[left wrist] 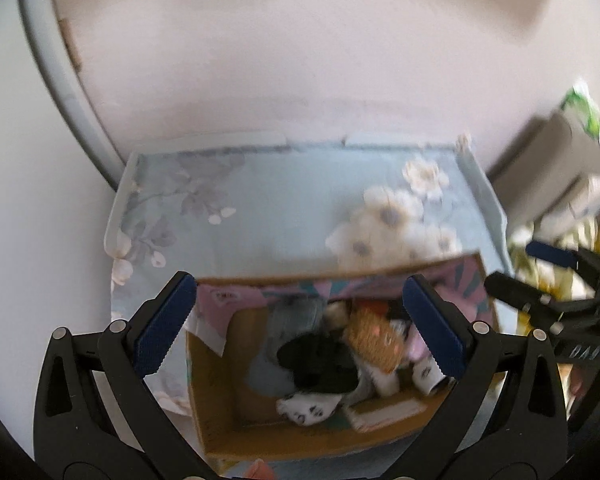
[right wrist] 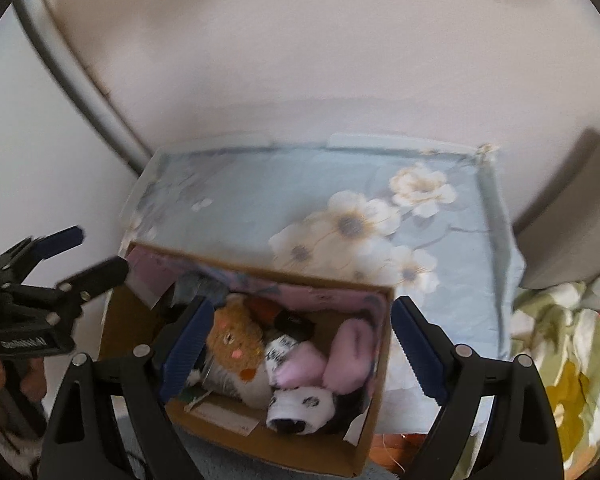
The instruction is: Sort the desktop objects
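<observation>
Socks and small soft things fill the cardboard box (right wrist: 236,436) below me, and both my grippers hang above it with jaws wide apart and nothing between them. My right gripper (right wrist: 300,348) is over the pile: a tan knitted sock (right wrist: 234,344), a pink one (right wrist: 348,356), a white piece with black spots (right wrist: 300,404). My left gripper (left wrist: 300,328) frames the same heap from the other side, over a black sock (left wrist: 320,360) and a grey one (left wrist: 296,316).

I judge the step in hand to be choosing one piece to lift out. To do it well, I should drop on a piece lying uppermost, such as the tan sock, pinch its bulk rather than an edge, and lift straight up so neighbours do not drag along.

Behind the box lies a pale blue floral cloth (right wrist: 260,200), mostly bare, a likely place to lay things. What stands in the way: the tall box walls, the tangle of pieces, and my two grippers close enough to crowd each other. A heap of greenish fabric (right wrist: 560,360) lies to the right.
</observation>
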The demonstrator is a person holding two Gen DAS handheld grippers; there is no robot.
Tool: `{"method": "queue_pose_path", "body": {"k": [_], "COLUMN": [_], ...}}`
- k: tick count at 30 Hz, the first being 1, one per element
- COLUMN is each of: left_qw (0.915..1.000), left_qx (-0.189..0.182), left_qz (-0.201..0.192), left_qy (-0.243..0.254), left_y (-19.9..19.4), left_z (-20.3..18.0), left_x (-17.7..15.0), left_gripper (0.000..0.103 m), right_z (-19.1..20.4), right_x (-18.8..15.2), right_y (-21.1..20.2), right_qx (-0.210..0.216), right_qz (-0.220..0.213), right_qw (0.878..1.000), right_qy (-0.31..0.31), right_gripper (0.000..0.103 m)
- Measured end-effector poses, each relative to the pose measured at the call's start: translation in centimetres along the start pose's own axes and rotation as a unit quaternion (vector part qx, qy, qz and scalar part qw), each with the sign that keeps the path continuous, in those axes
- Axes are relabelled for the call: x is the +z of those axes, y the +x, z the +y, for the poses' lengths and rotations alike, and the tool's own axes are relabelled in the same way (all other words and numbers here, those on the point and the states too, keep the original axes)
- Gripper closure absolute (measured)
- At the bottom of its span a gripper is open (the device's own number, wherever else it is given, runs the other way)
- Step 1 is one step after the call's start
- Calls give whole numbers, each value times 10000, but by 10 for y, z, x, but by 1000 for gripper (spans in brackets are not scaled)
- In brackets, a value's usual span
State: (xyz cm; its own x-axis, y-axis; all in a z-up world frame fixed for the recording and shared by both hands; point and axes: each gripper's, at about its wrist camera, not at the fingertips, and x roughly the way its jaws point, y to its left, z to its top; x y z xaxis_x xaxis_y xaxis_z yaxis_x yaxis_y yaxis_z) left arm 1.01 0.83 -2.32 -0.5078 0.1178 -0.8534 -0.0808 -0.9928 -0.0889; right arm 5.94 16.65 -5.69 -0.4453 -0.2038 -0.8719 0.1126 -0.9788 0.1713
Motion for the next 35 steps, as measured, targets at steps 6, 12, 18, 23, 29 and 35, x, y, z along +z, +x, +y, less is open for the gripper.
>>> {"method": "queue_pose_path", "body": {"k": [6, 12, 18, 23, 29, 35], "left_qw": [9984, 9967, 9968, 9966, 9963, 9960], "left_qx": [360, 589, 593, 649, 709, 737], "left_qz": [-354, -487, -460, -445, -452, -477], "left_qy": [-235, -259, -284, -241, -166, -158], "left_y": [-12, -16, -17, -18, -19, -20], "left_z": [-3, -7, -7, -7, -8, -8], "left_x": [14, 14, 12, 10, 8, 6], "left_gripper": [0, 0, 0, 0, 0, 0], "right_z": [0, 4, 1, 3, 3, 5], "right_x": [8, 8, 6, 5, 3, 1], "right_y": [-9, -19, -16, -14, -12, -13], "right_qx": [-296, -594, -656, -637, -616, -656], "right_qz": [-254, -568, -556, -510, -486, -476], "right_qw": [9987, 9944, 9931, 9933, 9937, 9935], "right_qy": [319, 667, 800, 813, 803, 802], "right_gripper": [14, 14, 14, 14, 14, 14]}}
